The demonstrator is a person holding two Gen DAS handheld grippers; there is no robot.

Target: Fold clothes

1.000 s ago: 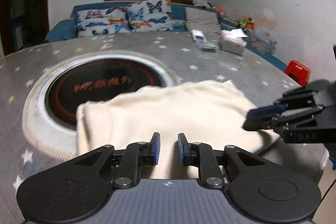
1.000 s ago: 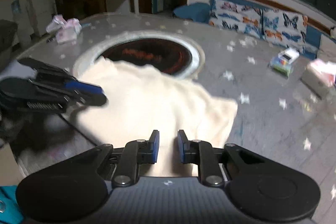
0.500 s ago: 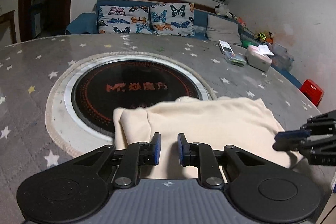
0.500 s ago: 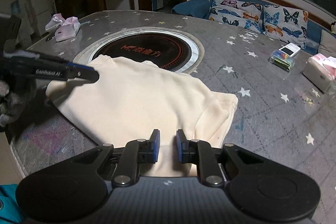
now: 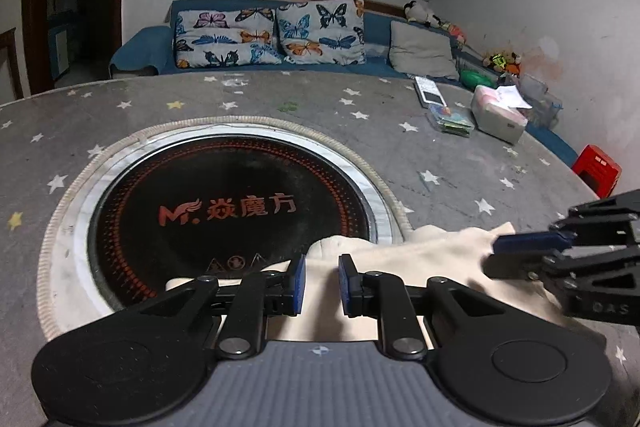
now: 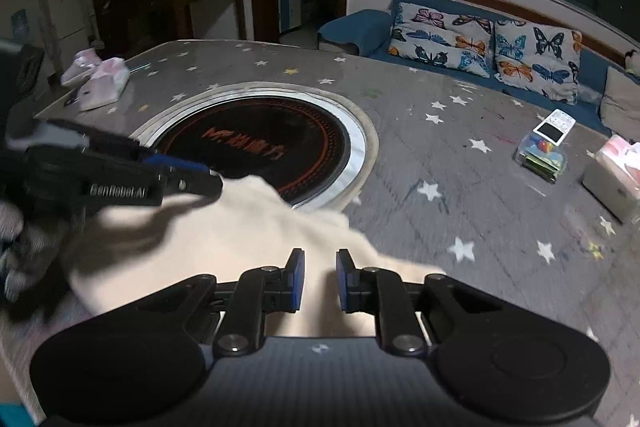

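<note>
A cream garment (image 5: 400, 259) lies folded on the grey star-patterned table near its front edge; it also shows in the right wrist view (image 6: 224, 239). My left gripper (image 5: 322, 285) hovers over the garment's left part with jaws a little apart and cloth showing between the pads; it appears in the right wrist view (image 6: 192, 179) at the garment's far left edge. My right gripper (image 6: 320, 281) sits over the garment's right part, jaws equally apart; it shows in the left wrist view (image 5: 520, 247) at the right corner. Neither visibly pinches cloth.
A round black hotplate (image 5: 228, 211) with a metal ring is set in the table (image 5: 460, 163) behind the garment. A tissue box (image 5: 498, 117), a small clear box (image 5: 450, 119) and a phone (image 5: 428, 95) lie at the far right. Pink packs (image 6: 100, 83) sit far left. A sofa stands behind.
Both grippers have moved back toward the near edge and the garment now looks narrower and more bunched, reaching less far over the hotplate. The jaw gaps have not changed.
</note>
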